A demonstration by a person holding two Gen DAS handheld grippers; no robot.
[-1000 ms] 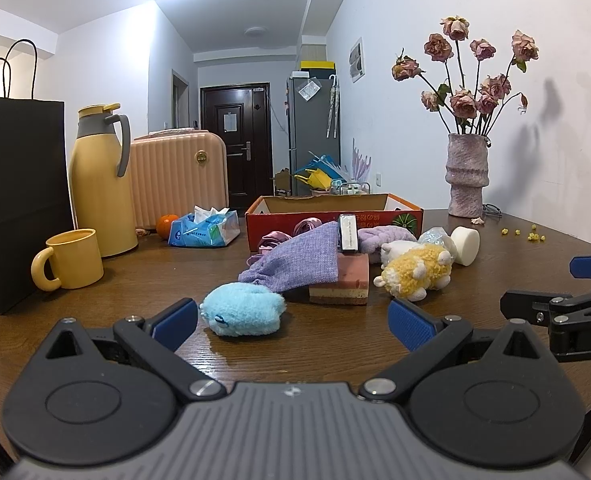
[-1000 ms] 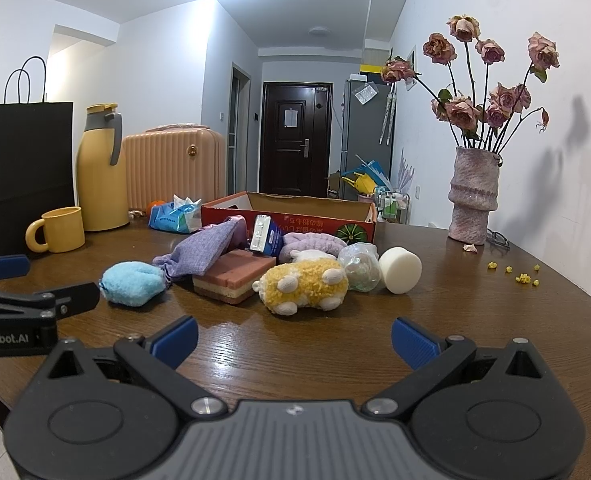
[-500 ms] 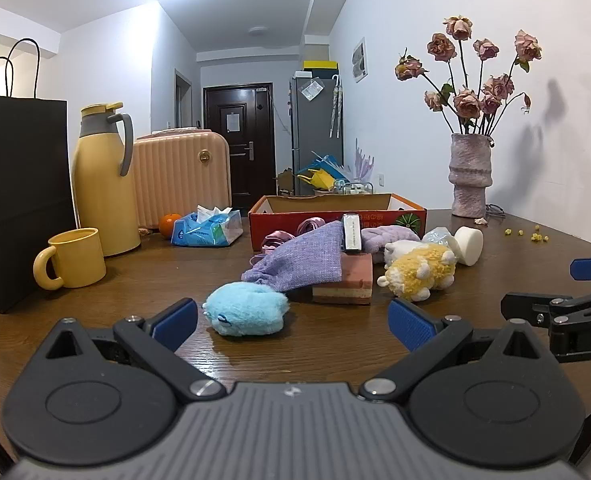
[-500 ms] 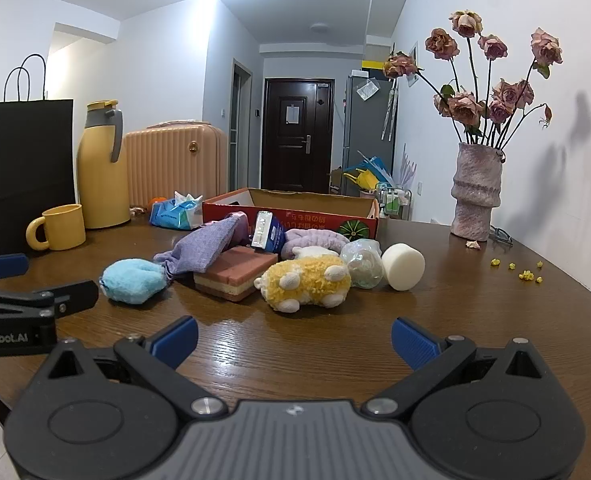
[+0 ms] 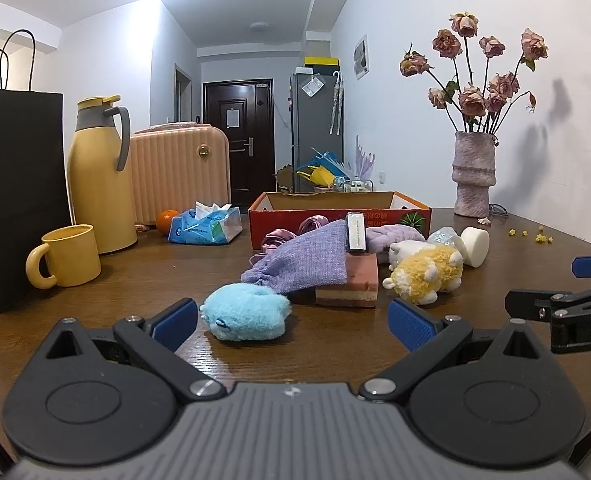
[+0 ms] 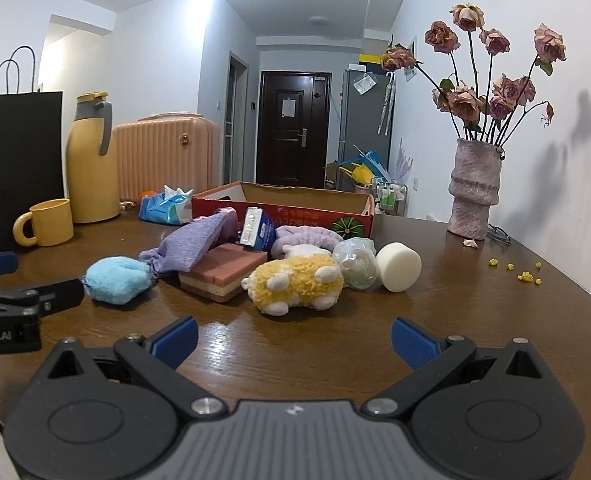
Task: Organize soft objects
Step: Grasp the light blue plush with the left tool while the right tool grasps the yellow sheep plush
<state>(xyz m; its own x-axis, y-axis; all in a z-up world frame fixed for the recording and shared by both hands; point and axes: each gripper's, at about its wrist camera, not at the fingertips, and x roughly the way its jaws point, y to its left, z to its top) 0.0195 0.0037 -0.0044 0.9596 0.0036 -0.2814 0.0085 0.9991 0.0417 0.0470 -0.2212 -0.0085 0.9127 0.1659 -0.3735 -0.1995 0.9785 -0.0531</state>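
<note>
A heap of soft things lies on the wooden table in front of a red cardboard box [image 5: 339,216] [image 6: 287,210]. A blue plush [image 5: 247,312] [image 6: 115,278] is nearest my left gripper [image 5: 291,320], which is open just behind it with nothing held. A purple cloth pouch [image 5: 311,256] [image 6: 191,244] drapes over a pink layered sponge [image 5: 351,284] [image 6: 223,276]. A yellow plush sheep [image 5: 427,274] [image 6: 295,284] lies ahead of my right gripper [image 6: 293,340], which is open and empty. A white foam cylinder [image 6: 399,266] and a purple headband [image 6: 307,236] lie beside it.
At the left stand a yellow mug [image 5: 65,256], a yellow thermos [image 5: 99,176], a black paper bag [image 5: 11,196], a tissue pack [image 5: 207,226] and a pink suitcase [image 5: 179,176]. A vase of dried roses [image 6: 473,188] stands at the right back. Small yellow bits [image 6: 523,274] lie near the right edge.
Both grippers have crept slightly forward and up toward the heap; the objects themselves have not moved. Both stay open.
</note>
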